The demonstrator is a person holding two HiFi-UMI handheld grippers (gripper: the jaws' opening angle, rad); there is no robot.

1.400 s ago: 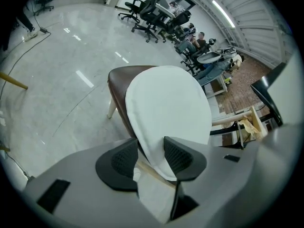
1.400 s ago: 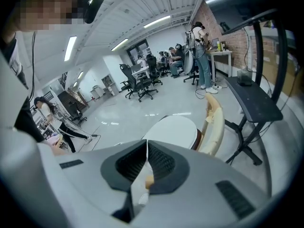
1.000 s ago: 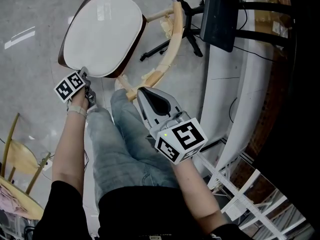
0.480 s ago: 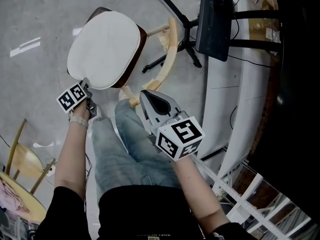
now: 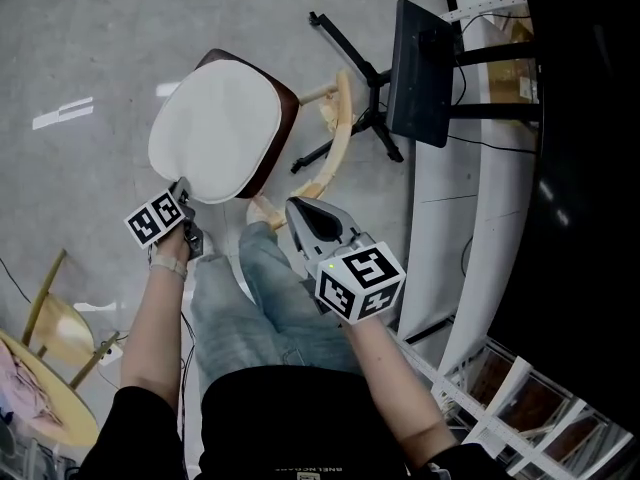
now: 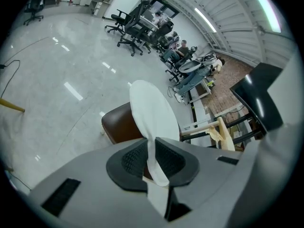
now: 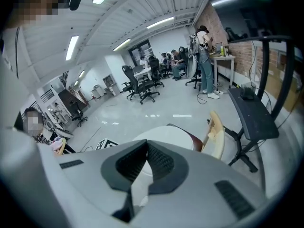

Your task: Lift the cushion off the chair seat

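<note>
The fingers of the left gripper clamp the near edge of the flat white oval cushion, tilted up above the brown chair seat. The fingers of the right gripper are together, empty. The lift seems begun; the cushion is not yet clear.

Cushion lies over chair seat, whose rim shows along its R side; cushion's near edge is btwn jaws of L gripper. R gripper is R of that, apart from cushion, near the near end of chair back. Monitor stands R of chair back, desk further R, small chair at near L.
</note>
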